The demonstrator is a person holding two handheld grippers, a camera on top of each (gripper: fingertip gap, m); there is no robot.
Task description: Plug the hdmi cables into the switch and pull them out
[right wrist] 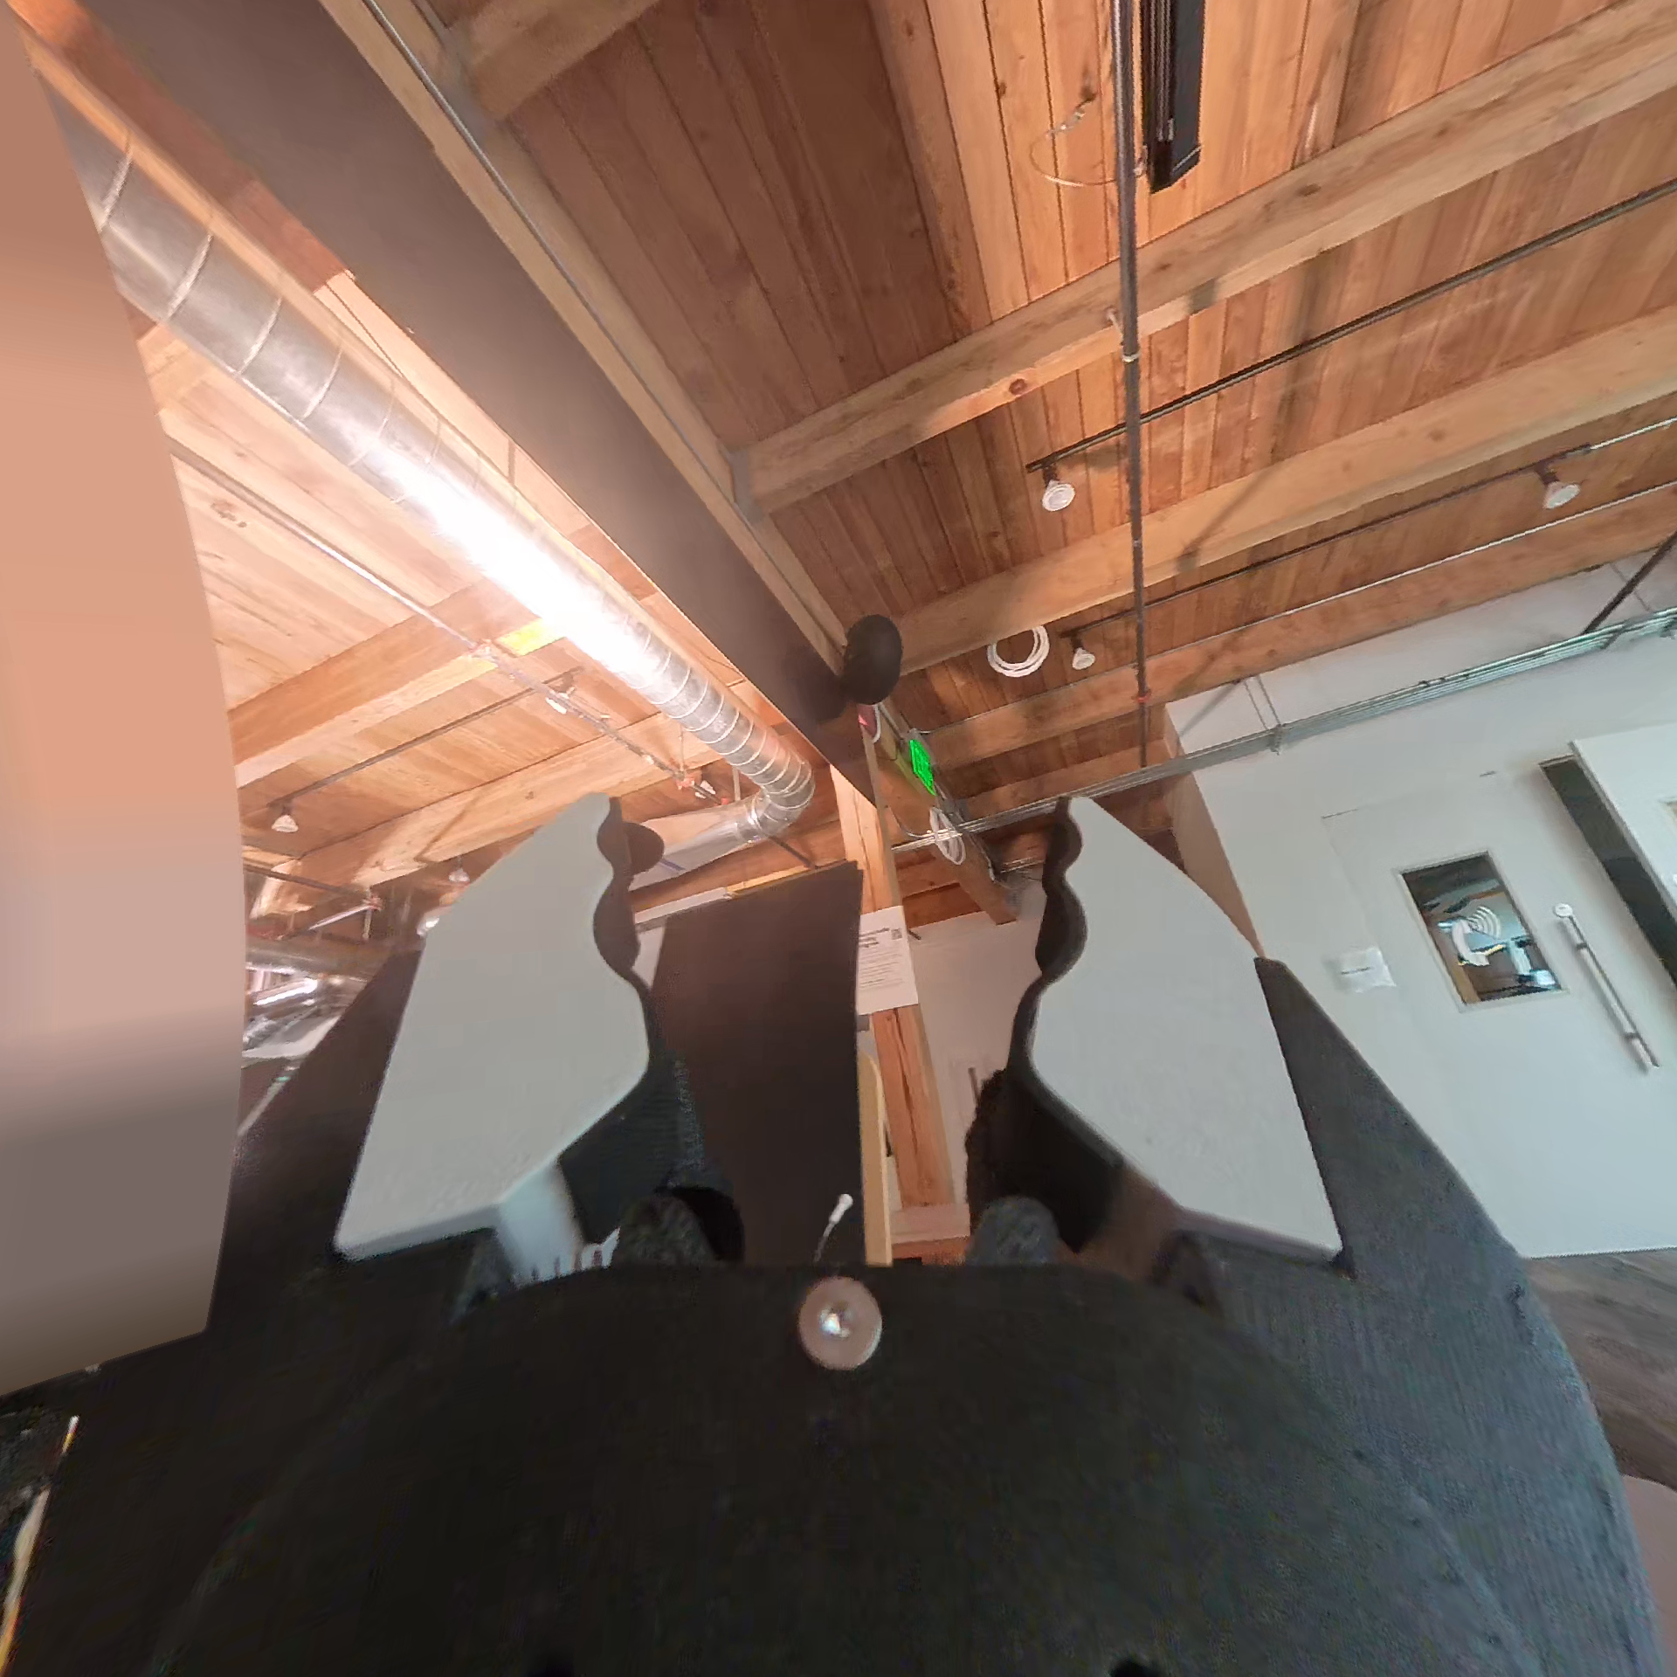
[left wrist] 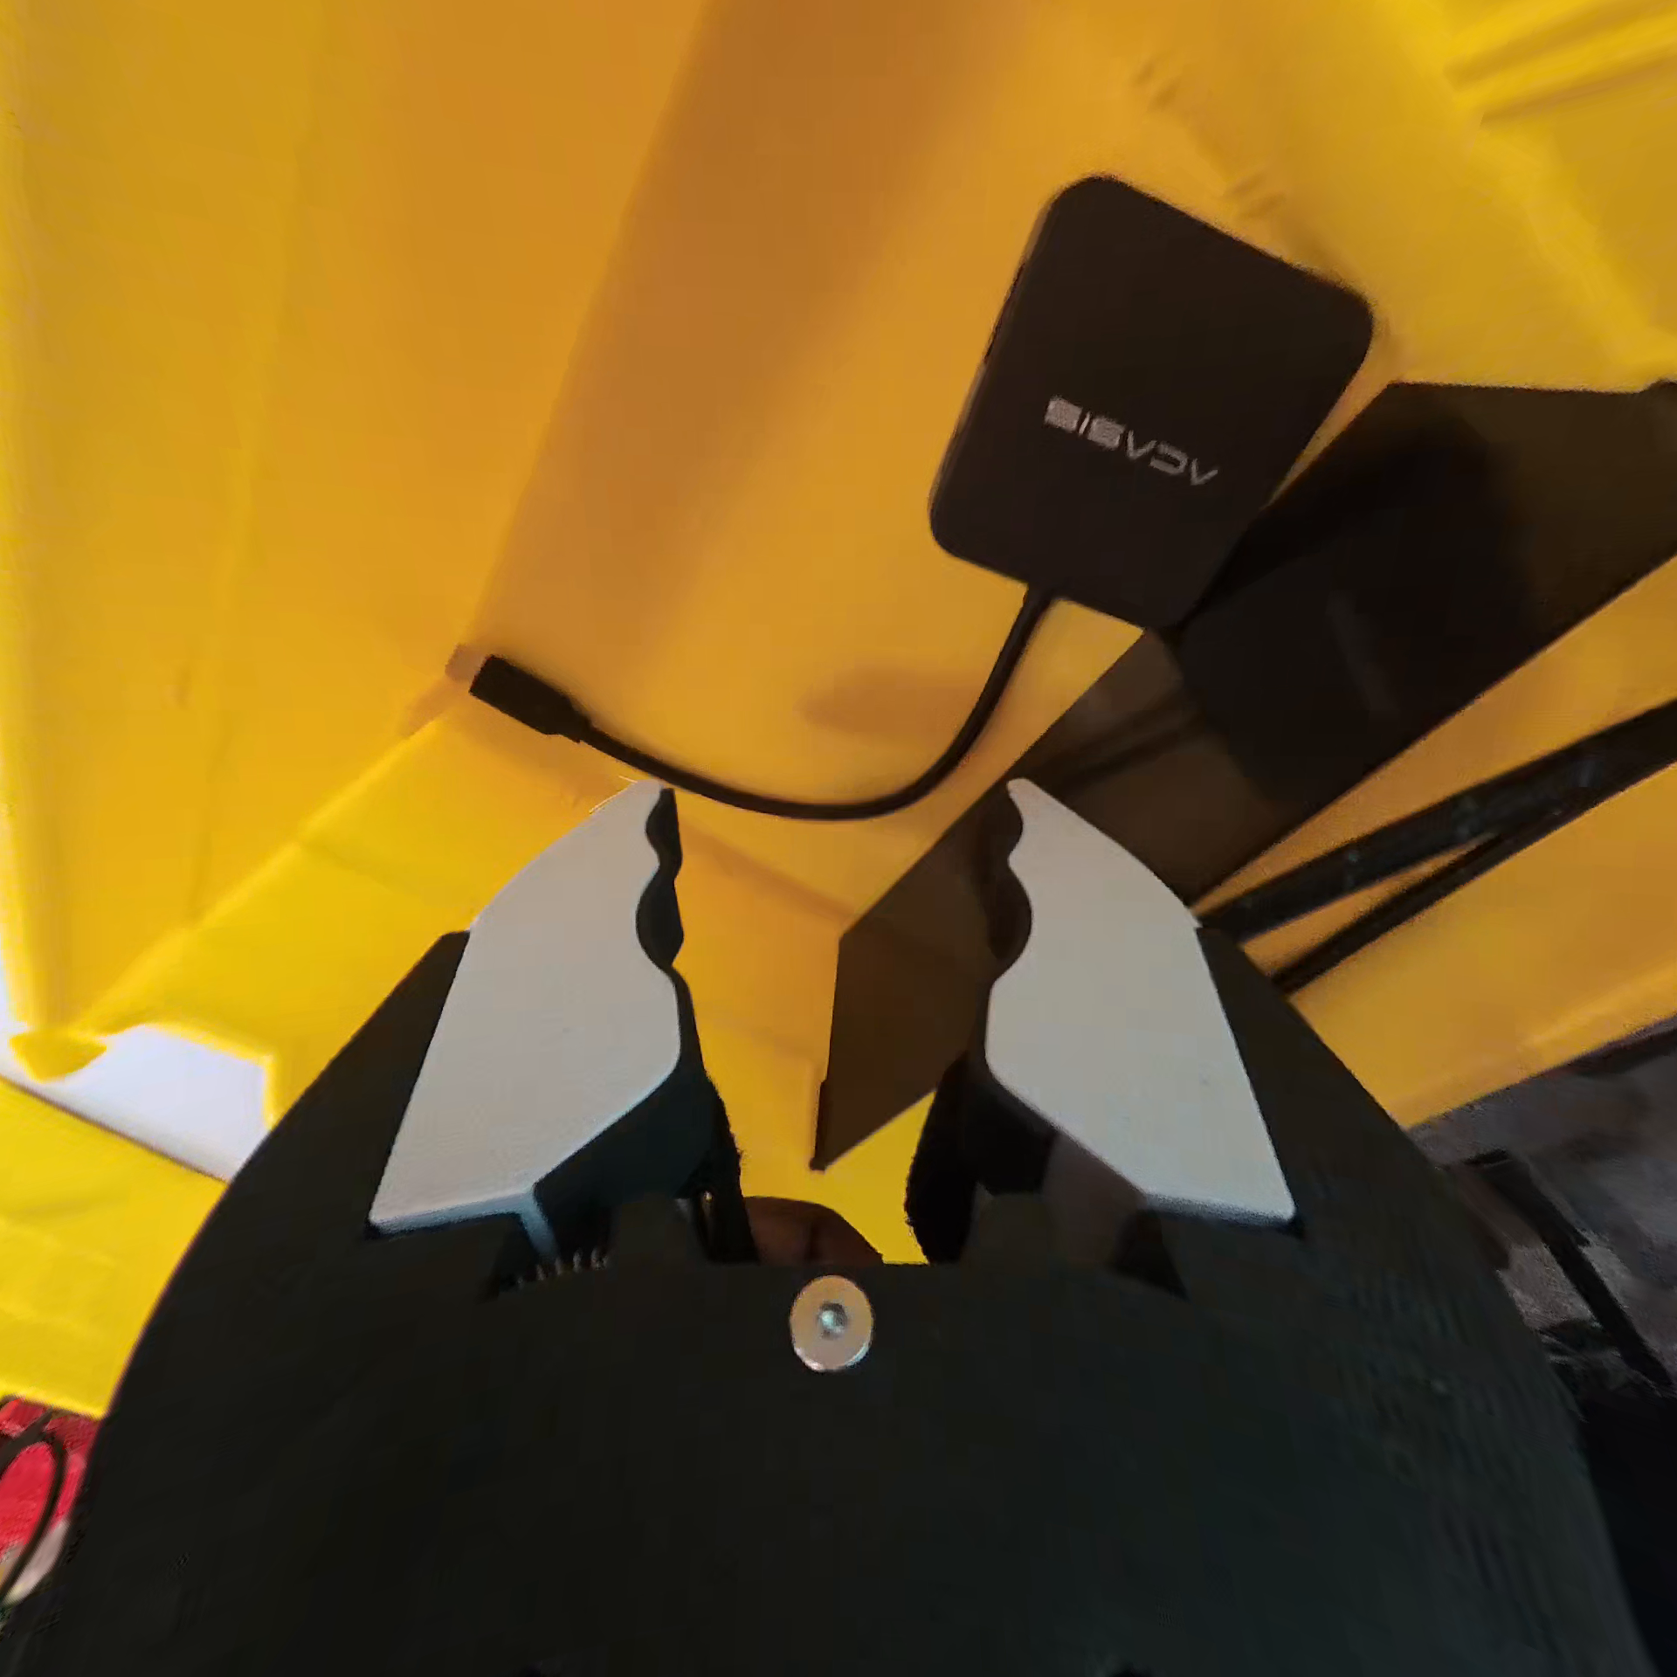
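Observation:
In the left wrist view a flat black square switch (left wrist: 1148,404) lies on a yellow cloth (left wrist: 454,363). A short black cable (left wrist: 817,799) runs from its near edge in a curve to a small black plug (left wrist: 522,694) at the left. My left gripper (left wrist: 835,803) is open and empty, its tips just short of that cable. Two dark cables (left wrist: 1452,844) run off to the right. My right gripper (right wrist: 835,830) is open and empty and points up at a wooden ceiling (right wrist: 907,272); no switch or cable shows in that view.
A flat black object (left wrist: 1416,563) lies against the switch on its right, and a dark panel (left wrist: 907,980) reaches toward my right finger. The yellow cloth has folds at the left. A metal duct (right wrist: 408,454), a white wall and a door (right wrist: 1497,998) show in the right wrist view.

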